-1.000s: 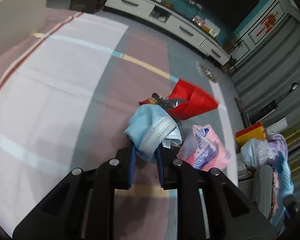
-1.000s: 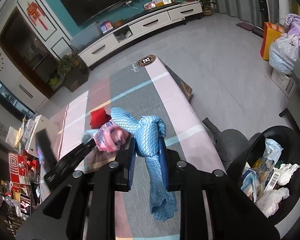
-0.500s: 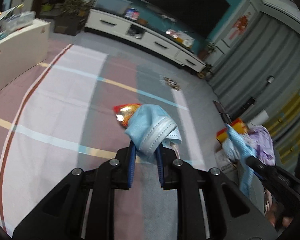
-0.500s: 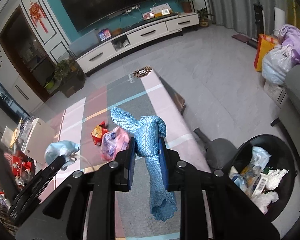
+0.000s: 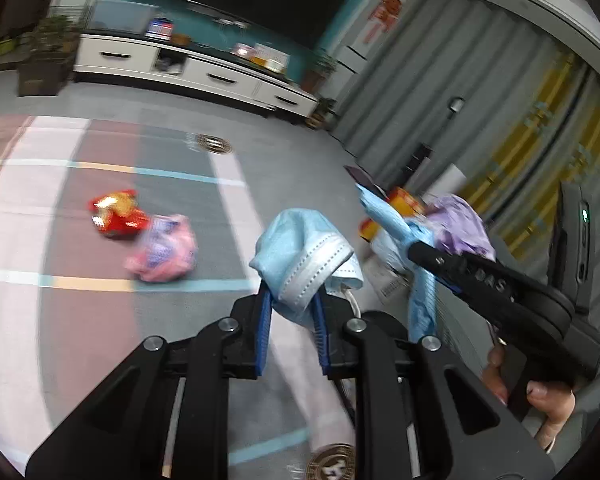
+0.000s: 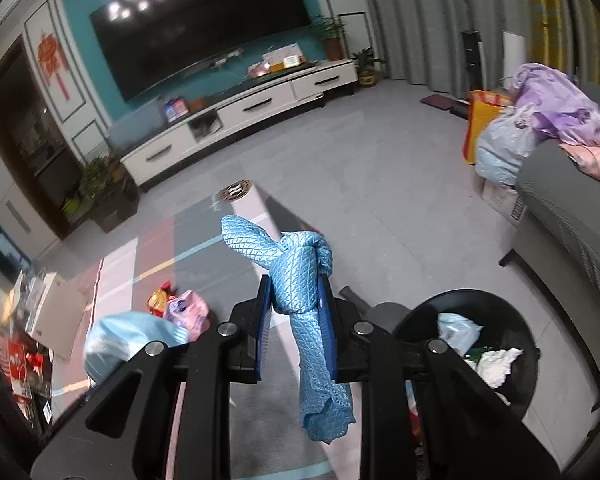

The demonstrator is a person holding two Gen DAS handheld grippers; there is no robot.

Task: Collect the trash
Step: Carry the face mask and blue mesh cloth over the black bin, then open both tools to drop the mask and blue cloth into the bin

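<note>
My left gripper [image 5: 291, 308] is shut on a crumpled light blue face mask [image 5: 304, 252], held above the striped table [image 5: 80, 312]. The mask also shows in the right wrist view [image 6: 128, 336] at lower left. My right gripper [image 6: 296, 312] is shut on a knotted blue quilted cloth [image 6: 300, 280] that hangs down between the fingers; it appears in the left wrist view [image 5: 396, 224] at right. A red wrapper [image 5: 116, 216] and a pink packet [image 5: 164, 252] lie on the table. A black trash bin [image 6: 476, 344] with trash inside stands low right of my right gripper.
A grey sofa [image 6: 572, 240] stands at right with purple and blue bags [image 6: 540, 120] beyond it. A white TV cabinet [image 6: 240, 112] lines the far wall. A white box [image 6: 56, 312] sits on the table's left part.
My left gripper has swung right with the mask, away from the red wrapper and pink packet. My right gripper with the cloth has shifted toward the bin, which looks larger and closer.
</note>
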